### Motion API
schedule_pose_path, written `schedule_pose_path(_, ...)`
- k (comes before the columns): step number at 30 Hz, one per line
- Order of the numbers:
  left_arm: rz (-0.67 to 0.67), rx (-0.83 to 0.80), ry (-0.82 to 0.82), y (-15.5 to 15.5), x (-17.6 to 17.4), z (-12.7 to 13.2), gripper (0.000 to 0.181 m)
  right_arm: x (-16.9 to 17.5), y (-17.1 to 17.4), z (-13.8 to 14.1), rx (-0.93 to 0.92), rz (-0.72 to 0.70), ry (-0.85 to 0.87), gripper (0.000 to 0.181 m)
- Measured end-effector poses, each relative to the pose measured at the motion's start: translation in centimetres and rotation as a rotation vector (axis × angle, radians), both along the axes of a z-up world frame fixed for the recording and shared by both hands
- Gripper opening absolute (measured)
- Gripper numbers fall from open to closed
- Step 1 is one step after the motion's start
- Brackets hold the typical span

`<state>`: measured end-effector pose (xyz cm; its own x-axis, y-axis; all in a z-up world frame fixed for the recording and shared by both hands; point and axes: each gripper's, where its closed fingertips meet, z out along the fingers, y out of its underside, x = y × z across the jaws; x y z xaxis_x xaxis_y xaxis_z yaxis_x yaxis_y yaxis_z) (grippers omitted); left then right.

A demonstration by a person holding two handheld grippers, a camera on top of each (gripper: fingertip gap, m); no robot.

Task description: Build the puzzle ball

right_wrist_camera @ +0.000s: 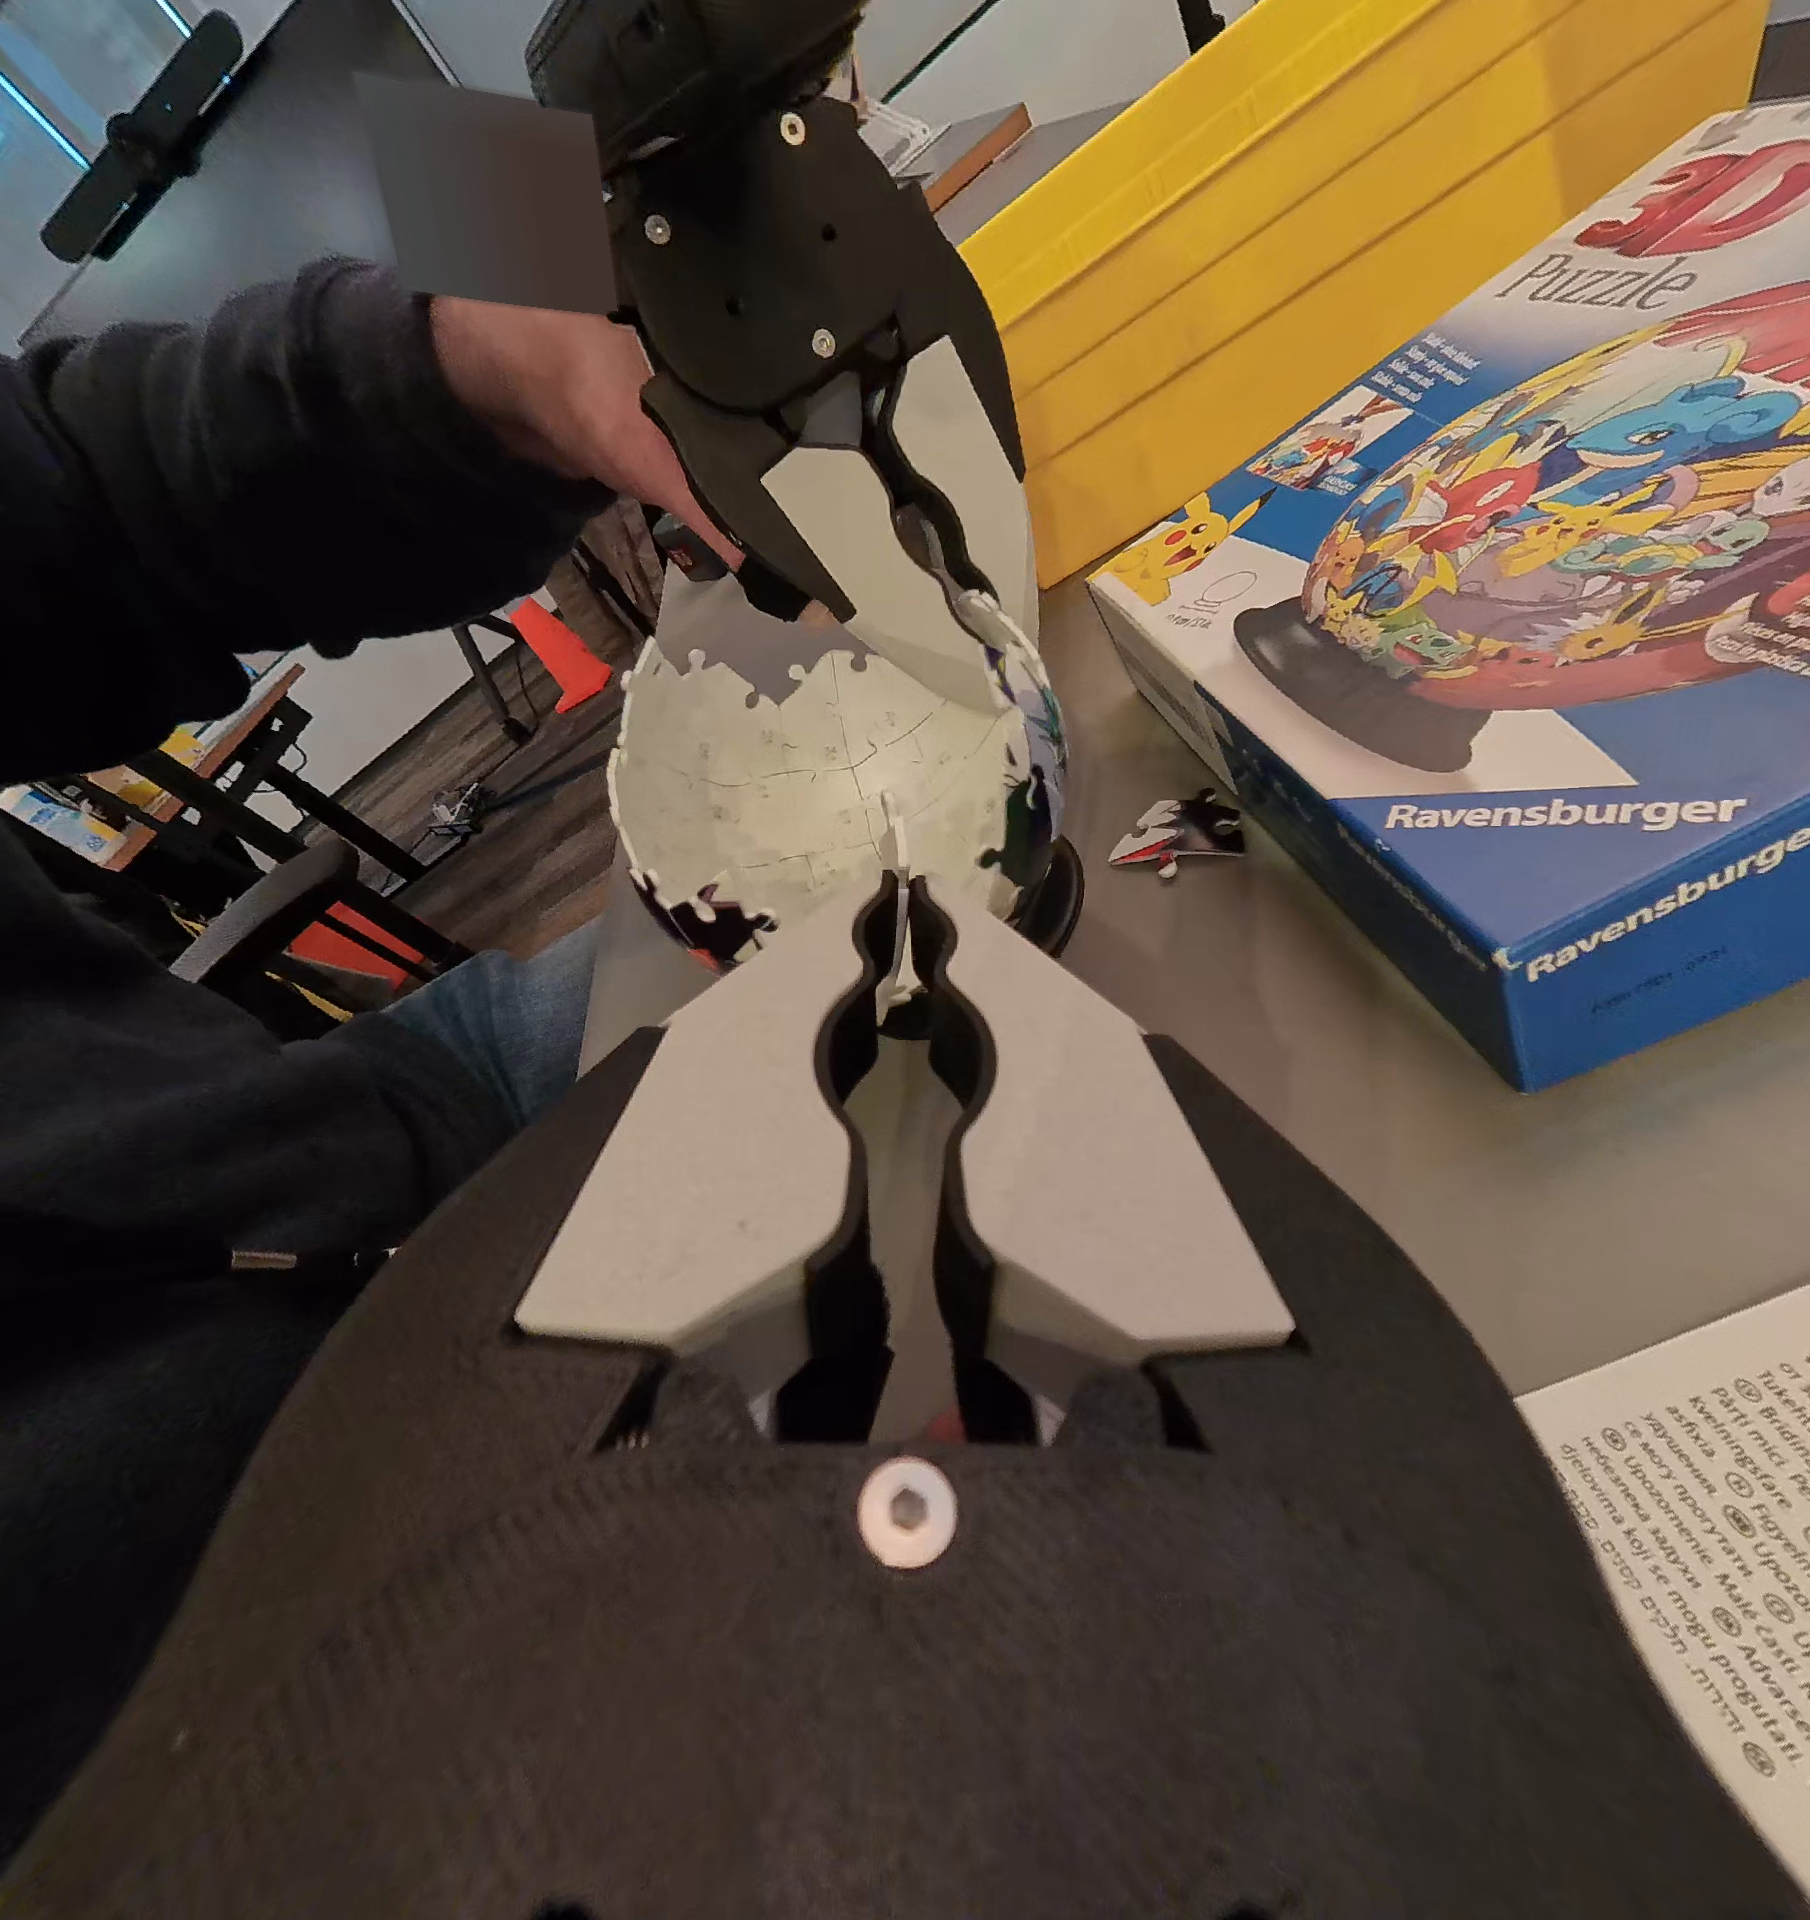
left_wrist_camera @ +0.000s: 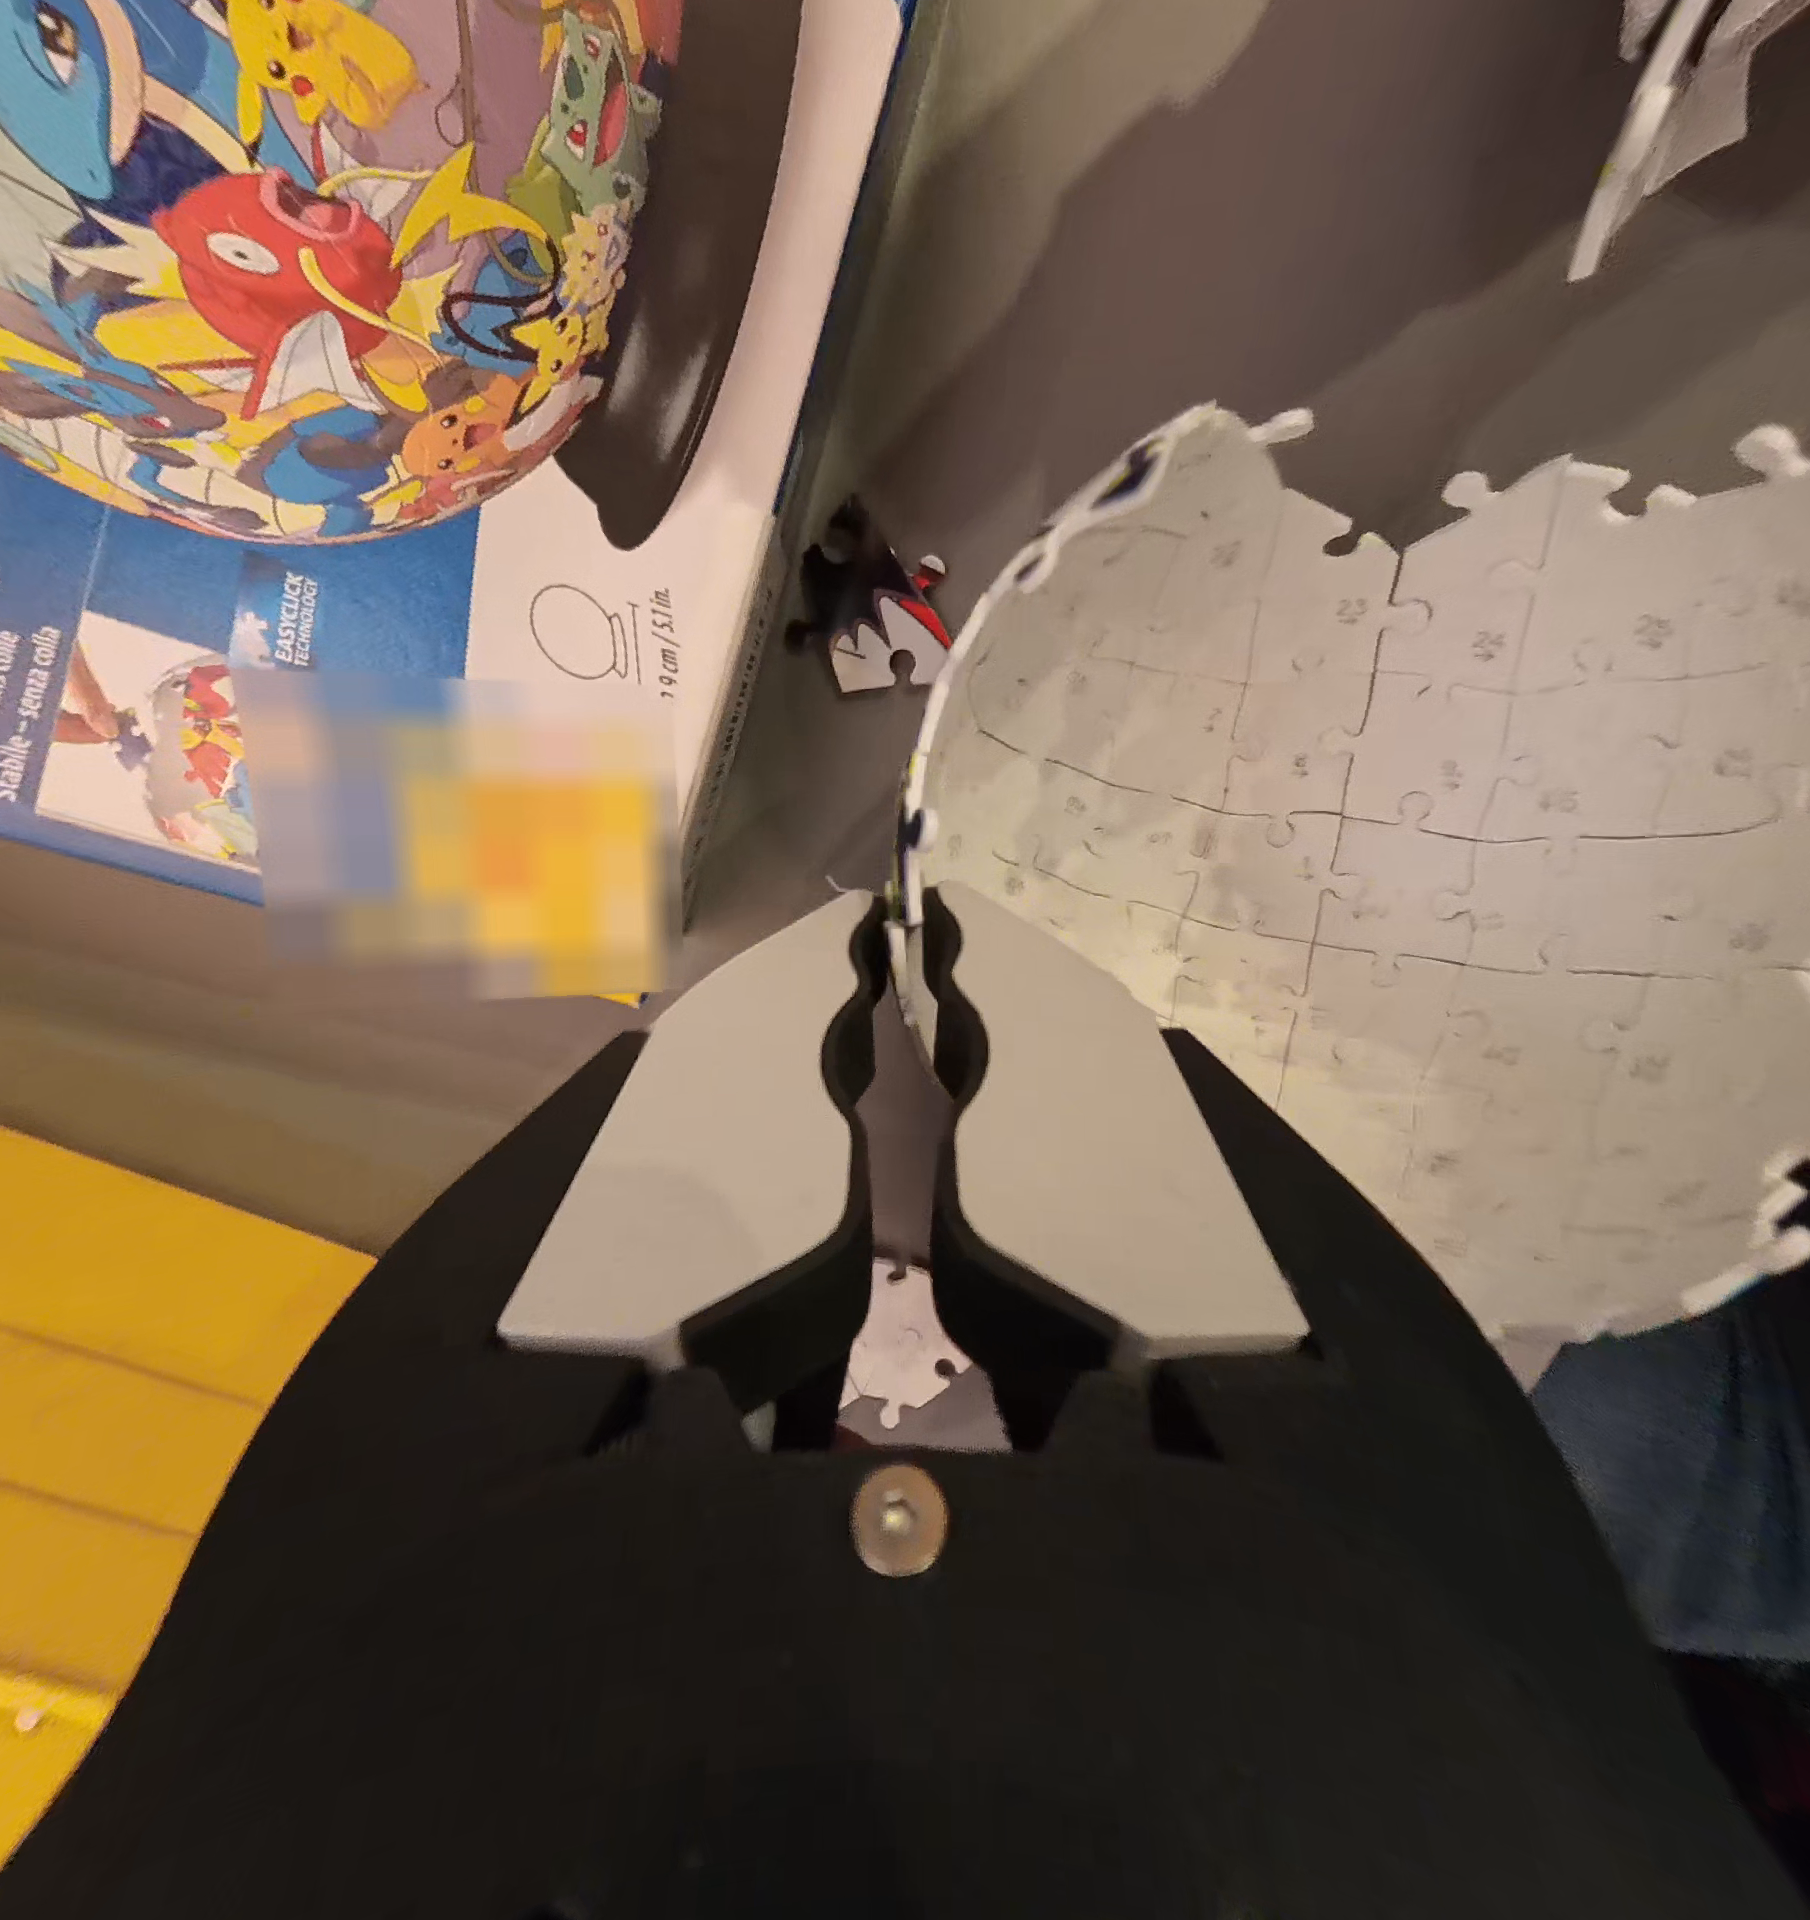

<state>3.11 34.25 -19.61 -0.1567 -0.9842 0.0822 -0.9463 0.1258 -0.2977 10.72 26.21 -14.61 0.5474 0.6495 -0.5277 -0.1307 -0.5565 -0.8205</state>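
Note:
The half-built puzzle ball [right_wrist_camera: 807,779] is an open shell, white inside and printed outside, on a black stand [right_wrist_camera: 1059,883]. My left gripper [left_wrist_camera: 906,914] is shut on the shell's rim; the white, numbered inside [left_wrist_camera: 1452,883] fills the right of its view. In the right wrist view the left gripper [right_wrist_camera: 968,603] comes down from above onto the shell's upper right rim. My right gripper [right_wrist_camera: 901,894] is shut on a thin white puzzle piece [right_wrist_camera: 893,831], seen edge-on just in front of the shell's opening.
A loose printed piece [right_wrist_camera: 1181,831] lies on the grey table between the ball and the blue puzzle box [right_wrist_camera: 1555,675]. A yellow bin [right_wrist_camera: 1296,260] stands behind the box. A printed leaflet [right_wrist_camera: 1732,1558] lies at the right. A person's hand [right_wrist_camera: 568,416] holds the left gripper.

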Motion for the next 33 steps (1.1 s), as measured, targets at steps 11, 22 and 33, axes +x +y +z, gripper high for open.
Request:
schedule_pose_path(11,0.044,0.122,-0.088,0.7,-0.2,2.0,0.003,0.0,0.0,0.3,0.008,-0.002,-0.01,0.0)
schedule_pose_path(22,0.102,0.332,-0.15,2.3,-1.0,4.9,0.003,-0.5,0.0,0.3,0.004,0.0,-0.006,0.0)
schedule_pose_path(33,0.099,0.51,0.056,3.4,-3.3,5.8,0.003,-2.9,1.1,-0.5,-0.012,-0.012,-0.039,0.0)
